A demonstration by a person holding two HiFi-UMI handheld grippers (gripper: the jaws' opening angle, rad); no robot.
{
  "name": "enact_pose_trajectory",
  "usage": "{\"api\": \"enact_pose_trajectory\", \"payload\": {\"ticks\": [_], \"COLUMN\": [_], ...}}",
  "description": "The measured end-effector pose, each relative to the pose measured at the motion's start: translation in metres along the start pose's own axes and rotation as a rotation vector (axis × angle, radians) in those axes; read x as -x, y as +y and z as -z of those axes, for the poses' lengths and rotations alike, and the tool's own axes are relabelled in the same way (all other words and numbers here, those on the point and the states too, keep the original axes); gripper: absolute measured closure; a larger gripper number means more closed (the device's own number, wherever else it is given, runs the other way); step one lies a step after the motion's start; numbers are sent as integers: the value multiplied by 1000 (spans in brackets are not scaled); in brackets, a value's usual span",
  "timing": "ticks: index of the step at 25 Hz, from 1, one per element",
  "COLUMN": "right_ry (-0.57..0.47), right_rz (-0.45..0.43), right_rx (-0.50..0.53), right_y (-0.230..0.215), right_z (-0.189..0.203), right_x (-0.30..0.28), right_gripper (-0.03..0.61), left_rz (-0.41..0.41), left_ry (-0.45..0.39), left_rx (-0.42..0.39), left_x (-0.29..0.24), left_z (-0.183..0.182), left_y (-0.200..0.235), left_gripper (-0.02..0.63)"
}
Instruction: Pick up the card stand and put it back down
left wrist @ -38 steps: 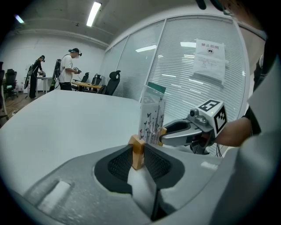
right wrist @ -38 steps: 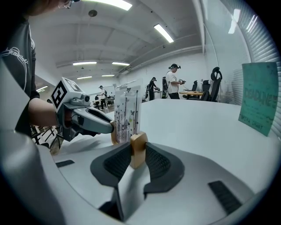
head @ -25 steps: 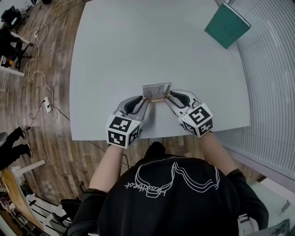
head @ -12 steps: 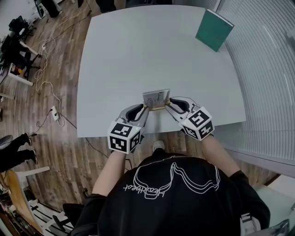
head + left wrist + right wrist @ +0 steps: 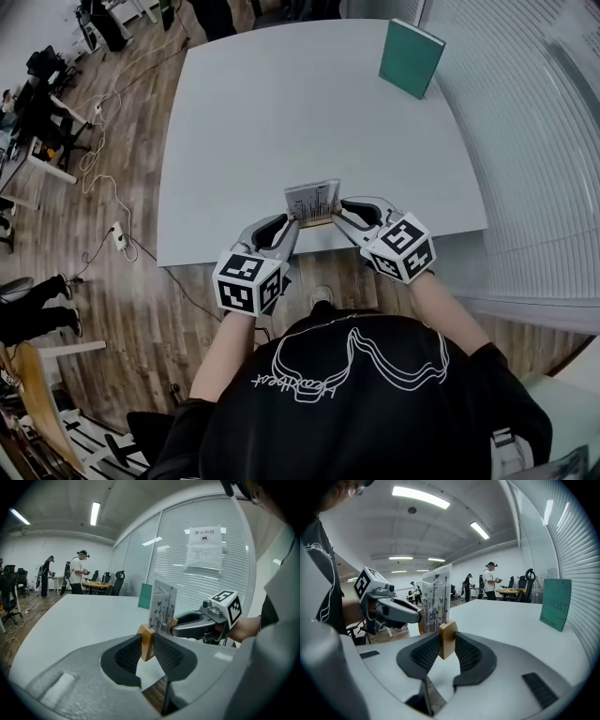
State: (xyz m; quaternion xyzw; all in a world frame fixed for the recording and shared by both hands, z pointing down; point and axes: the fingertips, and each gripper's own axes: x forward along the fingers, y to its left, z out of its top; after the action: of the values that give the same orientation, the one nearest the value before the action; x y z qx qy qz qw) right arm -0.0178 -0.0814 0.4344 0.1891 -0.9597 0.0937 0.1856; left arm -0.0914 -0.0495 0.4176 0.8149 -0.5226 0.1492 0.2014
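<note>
1. The left gripper (image 5: 287,225), just left of centre in the head view, has its jaws partly closed, pads clamped on the left end of the card stand (image 5: 316,222).
2. The right gripper (image 5: 343,214), just right of centre, pinches the opposite end of the wooden base the same way.
3. The stand hangs level between the two, held clear of the white table (image 5: 281,122) above its near edge, with a printed card (image 5: 161,605) upright in its slot (butterflies and stems, by the look).
4. A green book (image 5: 411,58) lies flat at the upper right, well apart.
</note>
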Motion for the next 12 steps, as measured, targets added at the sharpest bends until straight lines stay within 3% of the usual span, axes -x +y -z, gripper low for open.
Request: {"api": "enact_pose_trajectory", "payload": {"ticks": [12], "right_ry": [-30], "right_rz": [14], "right_rx": [20], "right_y": [22], "right_z": [3], "right_x": [58], "right_gripper": [476], "left_rz": [-6], "left_ry": [-40], "left_rx": [-28], "left_x": [26], "left_z": [-2], "left_y": [-59], "left_gripper": [526]}}
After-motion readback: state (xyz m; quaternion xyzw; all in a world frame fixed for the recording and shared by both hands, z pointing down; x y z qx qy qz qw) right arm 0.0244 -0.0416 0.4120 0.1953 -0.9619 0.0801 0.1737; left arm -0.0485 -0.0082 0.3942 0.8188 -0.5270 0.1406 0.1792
